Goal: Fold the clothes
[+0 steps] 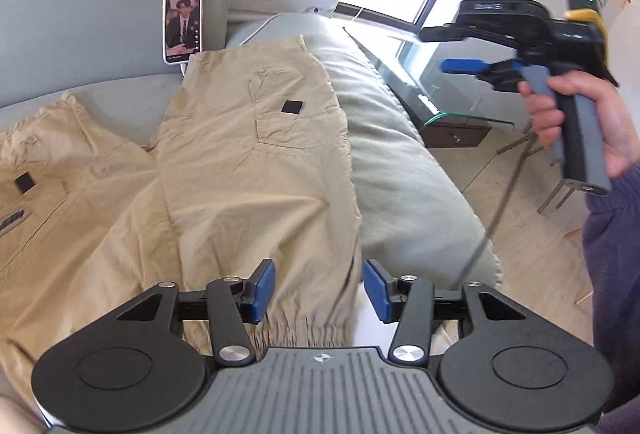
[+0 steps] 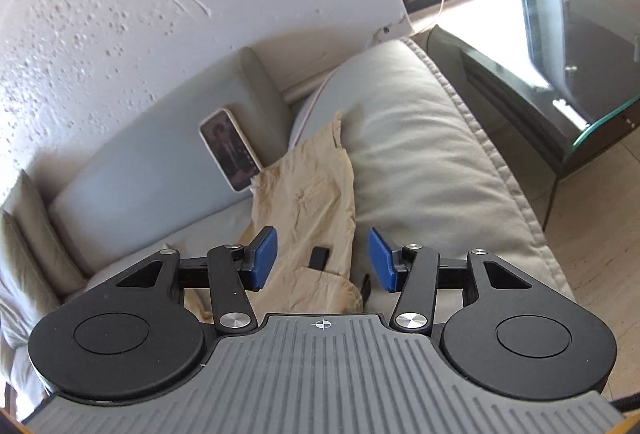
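Trousers (image 1: 248, 169) beige, spread flat on grey sofa (image 1: 400, 153); black patch at cargo pocket (image 1: 296, 117). Left gripper (image 1: 320, 290) fingers apart over elastic cuff. Right gripper (image 2: 322, 260) fingers apart, empty.

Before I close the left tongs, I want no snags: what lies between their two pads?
In the left wrist view, the left tongs stand open, and between their pads lies only the elastic cuff of the beige trousers.

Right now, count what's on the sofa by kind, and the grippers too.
Tan cargo pants: 1
Phone: 1
Grippers: 2, left gripper and right gripper, both open
Total: 4
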`<act>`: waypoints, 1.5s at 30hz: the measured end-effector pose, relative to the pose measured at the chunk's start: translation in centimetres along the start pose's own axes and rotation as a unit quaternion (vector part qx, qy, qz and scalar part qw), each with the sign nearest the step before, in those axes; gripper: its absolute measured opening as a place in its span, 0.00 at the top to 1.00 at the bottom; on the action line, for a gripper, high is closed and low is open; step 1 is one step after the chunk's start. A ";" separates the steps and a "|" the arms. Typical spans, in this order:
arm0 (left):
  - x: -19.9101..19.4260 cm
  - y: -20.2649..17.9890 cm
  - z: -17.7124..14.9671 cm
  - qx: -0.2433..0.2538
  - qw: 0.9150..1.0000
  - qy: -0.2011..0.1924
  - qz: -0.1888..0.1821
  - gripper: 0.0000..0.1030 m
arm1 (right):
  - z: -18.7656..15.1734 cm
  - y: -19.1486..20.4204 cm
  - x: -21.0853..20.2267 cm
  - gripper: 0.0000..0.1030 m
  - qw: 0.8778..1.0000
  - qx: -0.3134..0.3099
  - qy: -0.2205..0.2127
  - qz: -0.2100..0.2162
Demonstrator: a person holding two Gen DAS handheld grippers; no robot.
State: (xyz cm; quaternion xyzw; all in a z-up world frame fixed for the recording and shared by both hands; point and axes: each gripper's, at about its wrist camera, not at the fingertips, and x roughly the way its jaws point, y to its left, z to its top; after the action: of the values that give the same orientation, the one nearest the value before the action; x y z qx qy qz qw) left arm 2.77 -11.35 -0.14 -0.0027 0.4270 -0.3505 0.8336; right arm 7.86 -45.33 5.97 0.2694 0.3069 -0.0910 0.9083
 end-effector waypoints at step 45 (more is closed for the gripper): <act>8.1 1.9 2.8 -0.013 0.999 0.041 -0.016 1.00 | 0.1 -2.1 16.8 0.39 0.995 0.076 0.055 0.029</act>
State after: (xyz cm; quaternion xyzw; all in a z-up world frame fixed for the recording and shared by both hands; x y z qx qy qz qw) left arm 9.01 -15.49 -4.65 -0.0060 0.4652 -0.3577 0.8097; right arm 20.53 -47.16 -5.07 0.3507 0.3405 -0.0723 0.8694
